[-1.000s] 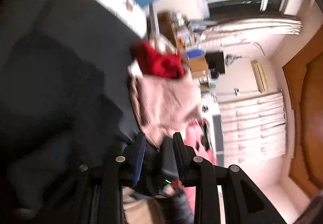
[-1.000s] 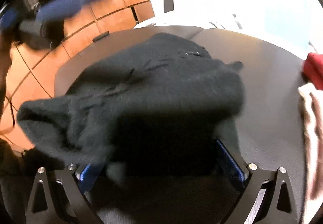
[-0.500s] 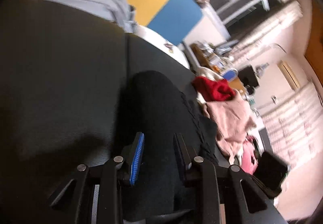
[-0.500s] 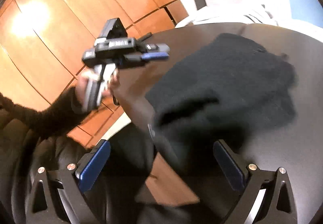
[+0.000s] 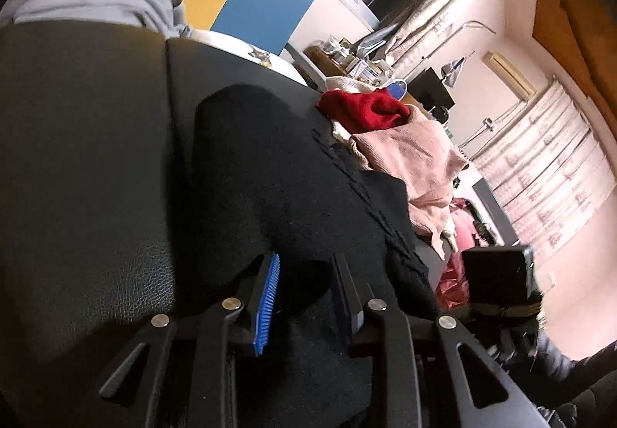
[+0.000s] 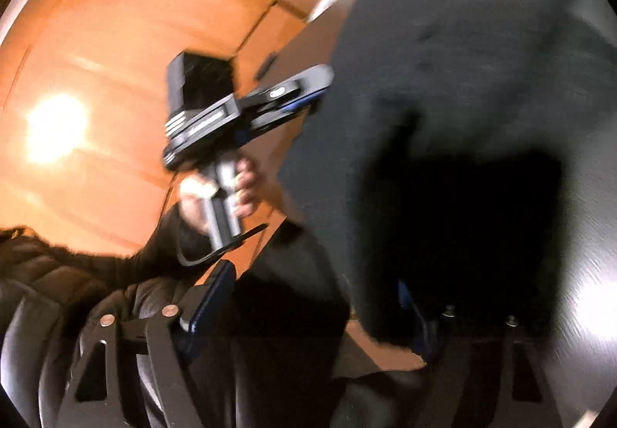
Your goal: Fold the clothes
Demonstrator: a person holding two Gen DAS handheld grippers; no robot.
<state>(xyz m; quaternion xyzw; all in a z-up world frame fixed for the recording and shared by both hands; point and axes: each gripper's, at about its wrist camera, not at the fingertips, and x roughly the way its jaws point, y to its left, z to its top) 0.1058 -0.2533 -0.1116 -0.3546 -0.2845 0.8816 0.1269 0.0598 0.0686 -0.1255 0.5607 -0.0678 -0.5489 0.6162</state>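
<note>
On the tabletop: a black knit sweater [image 5: 293,173] lies spread over the dark leather-look table [image 5: 85,165], its near edge hanging off toward the person — a second ago it sat bunched and partly lifted, so a drag or flattening pass looks just finished.
Left gripper [image 5: 304,293]: fingers partly spread, and black knit fills the gap between them; the pads look to be pinching a thick fold at the near hem, much as they did a second ago, though it has since swung down to table level.
Right gripper [image 6: 308,306]: jaws closing from their widest; the right finger is buried under the blurred sweater edge, so cloth seems to sit between them, yet I cannot tell whether the pads press on it.
Seen from the right wrist: the left hand [image 6: 239,192] holds its gripper at the sweater's side edge.
Beyond the sweater: a red garment [image 5: 366,112] and a pink knit [image 5: 412,162] wait in a heap, with a grey garment [image 5: 100,2] past the table's far end.
Meaning for the task: my guess — both near corners are being taken for the first fold.
</note>
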